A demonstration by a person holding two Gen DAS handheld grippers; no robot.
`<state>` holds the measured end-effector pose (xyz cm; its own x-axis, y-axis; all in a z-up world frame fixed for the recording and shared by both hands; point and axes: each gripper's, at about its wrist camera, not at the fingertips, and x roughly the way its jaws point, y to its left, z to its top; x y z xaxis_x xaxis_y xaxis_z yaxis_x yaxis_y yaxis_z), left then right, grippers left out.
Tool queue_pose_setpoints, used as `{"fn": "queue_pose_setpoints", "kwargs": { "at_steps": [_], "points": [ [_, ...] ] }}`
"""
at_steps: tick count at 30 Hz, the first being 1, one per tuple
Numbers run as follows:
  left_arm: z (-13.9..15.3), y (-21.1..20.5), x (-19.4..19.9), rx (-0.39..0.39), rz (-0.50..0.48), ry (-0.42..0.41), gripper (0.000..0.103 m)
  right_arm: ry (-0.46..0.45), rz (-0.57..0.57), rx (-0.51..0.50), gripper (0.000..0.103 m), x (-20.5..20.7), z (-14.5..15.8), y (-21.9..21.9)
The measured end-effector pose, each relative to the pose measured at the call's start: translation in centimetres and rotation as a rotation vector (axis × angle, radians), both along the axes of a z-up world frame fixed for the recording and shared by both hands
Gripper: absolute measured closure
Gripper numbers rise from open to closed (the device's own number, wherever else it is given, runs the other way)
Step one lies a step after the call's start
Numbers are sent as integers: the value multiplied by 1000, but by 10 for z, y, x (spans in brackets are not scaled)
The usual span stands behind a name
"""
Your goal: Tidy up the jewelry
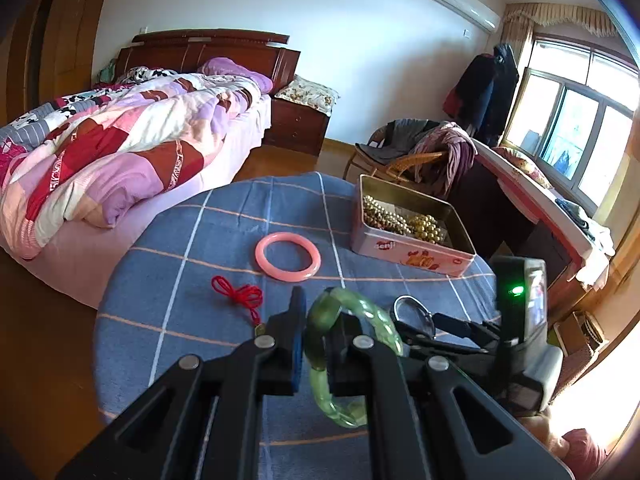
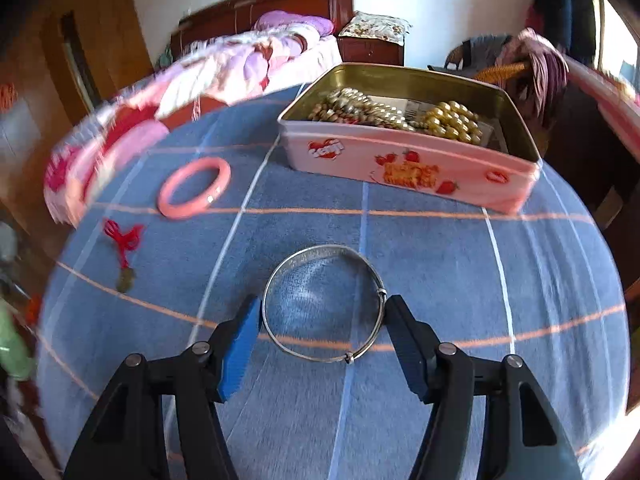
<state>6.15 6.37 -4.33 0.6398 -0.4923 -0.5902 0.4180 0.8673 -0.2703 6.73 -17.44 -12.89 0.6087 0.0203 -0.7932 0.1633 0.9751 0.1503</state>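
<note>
Your left gripper [image 1: 316, 344] is clamped on the green bangle [image 1: 340, 356], holding it edge-on above the cloth, on your side of the pink tin [image 2: 408, 160]. Your right gripper [image 2: 324, 344] is spread wide around the silver bangle [image 2: 324, 304], which lies flat on the blue cloth [image 2: 440, 280], also on the near side of the tin; both blue pads [image 2: 240, 344] sit at its outer edge, but I can't tell whether they're gripping it. Close slowly and squarely across the diameter, since thin wire will likely skate or spring out. Then lift both over the tin's near wall and drop beside the gold beads [image 2: 452, 120]. The pink bangle [image 2: 195, 188] and red cord [image 2: 124, 240] wait left of the tin.
</note>
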Motion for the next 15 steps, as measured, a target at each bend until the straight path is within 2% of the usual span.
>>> {"fn": "queue_pose_setpoints", "kwargs": {
  "at_steps": [2,7,15],
  "points": [
    [0,-2,-1,0,-5,3,94,-40,-20,22,39,-12,10,-6],
    [0,-14,-2,10,-20,7,94,-143,-54,-16,39,-38,46,-12],
    [10,-36,-11,13,-61,-20,94,-242,-87,-13,40,-59,79,-26]
  ]
}}
